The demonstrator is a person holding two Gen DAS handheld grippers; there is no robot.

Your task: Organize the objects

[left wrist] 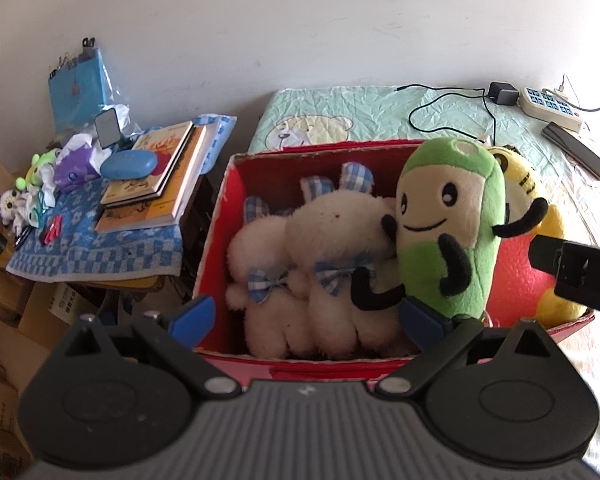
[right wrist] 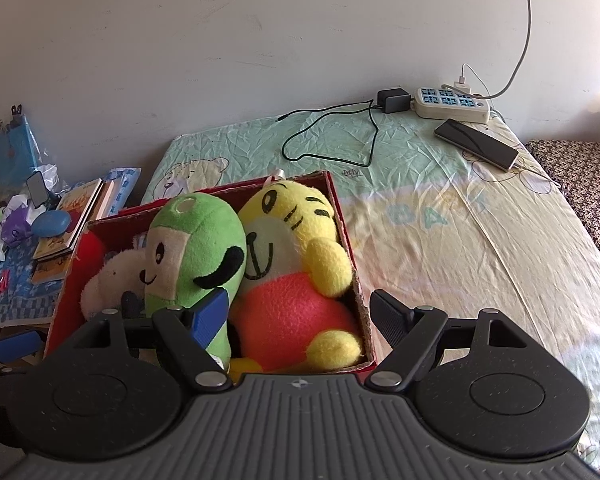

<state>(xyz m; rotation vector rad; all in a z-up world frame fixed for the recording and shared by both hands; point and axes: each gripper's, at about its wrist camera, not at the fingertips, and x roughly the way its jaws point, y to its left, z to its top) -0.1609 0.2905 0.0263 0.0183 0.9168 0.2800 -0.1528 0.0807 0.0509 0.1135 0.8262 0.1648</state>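
Note:
A red cardboard box (left wrist: 324, 146) stands on the bed's near-left part and is packed with plush toys. White plush animals (left wrist: 332, 224) with blue checked bows fill its left side. A green plush (left wrist: 448, 216) stands upright beside them, and a yellow tiger plush (right wrist: 292, 232) with a red belly leans against the right wall (right wrist: 336, 204). My left gripper (left wrist: 308, 320) is open over the box's near edge, straddling the white plush. Open too, my right gripper (right wrist: 300, 316) has one finger between the green plush (right wrist: 196, 240) and the tiger, the other outside the wall.
Behind the box, the bed sheet (right wrist: 440, 208) carries a power strip (right wrist: 452, 102), a charger with a black cable (right wrist: 332, 136) and a phone (right wrist: 476, 144). Left of the bed, a low table (left wrist: 100, 248) holds books (left wrist: 156, 176), a blue case and small toys. Cardboard boxes (left wrist: 4, 320) sit below.

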